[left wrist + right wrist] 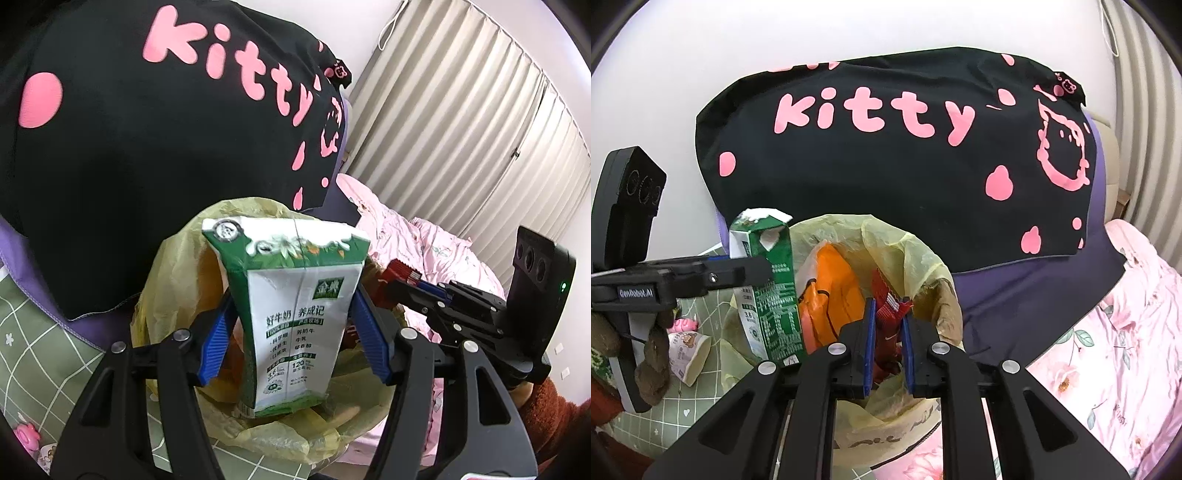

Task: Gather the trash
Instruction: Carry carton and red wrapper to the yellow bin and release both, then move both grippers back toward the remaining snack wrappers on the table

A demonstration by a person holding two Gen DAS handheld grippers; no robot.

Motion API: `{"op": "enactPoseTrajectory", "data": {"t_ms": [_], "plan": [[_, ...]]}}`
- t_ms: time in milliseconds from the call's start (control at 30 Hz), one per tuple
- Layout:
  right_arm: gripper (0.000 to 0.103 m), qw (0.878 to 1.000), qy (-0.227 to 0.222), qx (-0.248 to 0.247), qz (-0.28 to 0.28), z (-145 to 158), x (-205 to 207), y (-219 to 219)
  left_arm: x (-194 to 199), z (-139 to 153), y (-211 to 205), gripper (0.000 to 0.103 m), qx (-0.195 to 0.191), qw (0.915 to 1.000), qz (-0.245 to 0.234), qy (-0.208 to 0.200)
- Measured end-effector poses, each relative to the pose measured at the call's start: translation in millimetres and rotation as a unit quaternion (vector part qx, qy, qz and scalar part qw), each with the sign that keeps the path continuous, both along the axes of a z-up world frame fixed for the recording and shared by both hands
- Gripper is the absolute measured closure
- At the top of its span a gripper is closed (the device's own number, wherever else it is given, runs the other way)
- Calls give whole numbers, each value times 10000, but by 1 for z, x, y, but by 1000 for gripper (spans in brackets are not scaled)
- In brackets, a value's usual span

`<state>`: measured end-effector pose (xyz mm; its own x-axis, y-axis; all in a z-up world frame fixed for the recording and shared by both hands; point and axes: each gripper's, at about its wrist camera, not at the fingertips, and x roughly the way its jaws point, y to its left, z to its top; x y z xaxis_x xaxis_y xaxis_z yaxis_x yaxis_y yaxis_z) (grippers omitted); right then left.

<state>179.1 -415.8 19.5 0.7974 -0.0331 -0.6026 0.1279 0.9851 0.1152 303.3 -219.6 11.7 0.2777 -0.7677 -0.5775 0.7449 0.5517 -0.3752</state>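
My left gripper [291,299] is shut on a green and white milk carton [291,314] and holds it upright over the open bin with a yellow bag liner [173,258]. The carton [768,295] and left gripper [753,271] also show in the right wrist view, at the bin's left rim. My right gripper [889,312] is shut on a red snack wrapper [888,325] above the bin liner [916,251]. An orange bag [831,291] lies inside the bin. The right gripper [402,291] with the red wrapper [400,271] shows in the left wrist view.
A black pillow with pink "kitty" print [886,147] stands right behind the bin. A pink floral quilt [1126,350] lies to the right. A green checked cloth [701,391] at the left holds a paper cup [689,354] on its side. Curtains [461,129] hang behind.
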Motion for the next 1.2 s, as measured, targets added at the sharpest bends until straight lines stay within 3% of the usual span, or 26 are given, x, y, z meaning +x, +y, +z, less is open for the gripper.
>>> {"op": "enactPoseTrajectory", "data": {"t_ms": [100,367,600,767,900,1067,1200], "plan": [[71,9999,-30,-56,-83,1,-3,0,2,2,5,38,-34,10000,41,76],[63,9997,-94,-72,-215,5,-6,0,2,8,28,36,-204,9993,202,234],[63,9987,-405,-241,-210,24,-5,18,-2,11,64,35,-325,9983,389,300],[63,9984,-396,-362,-184,29,4,28,-3,3,61,35,189,9991,115,368],[63,9986,-449,-228,-148,33,5,32,-12,-1,73,35,106,9993,212,297],[63,9982,-550,-181,138,43,8,51,-25,4,116,35,-52,9972,744,62],[55,9960,-758,13,483,52,13,75,-34,1,170,35,29,9885,1496,-224]]}}
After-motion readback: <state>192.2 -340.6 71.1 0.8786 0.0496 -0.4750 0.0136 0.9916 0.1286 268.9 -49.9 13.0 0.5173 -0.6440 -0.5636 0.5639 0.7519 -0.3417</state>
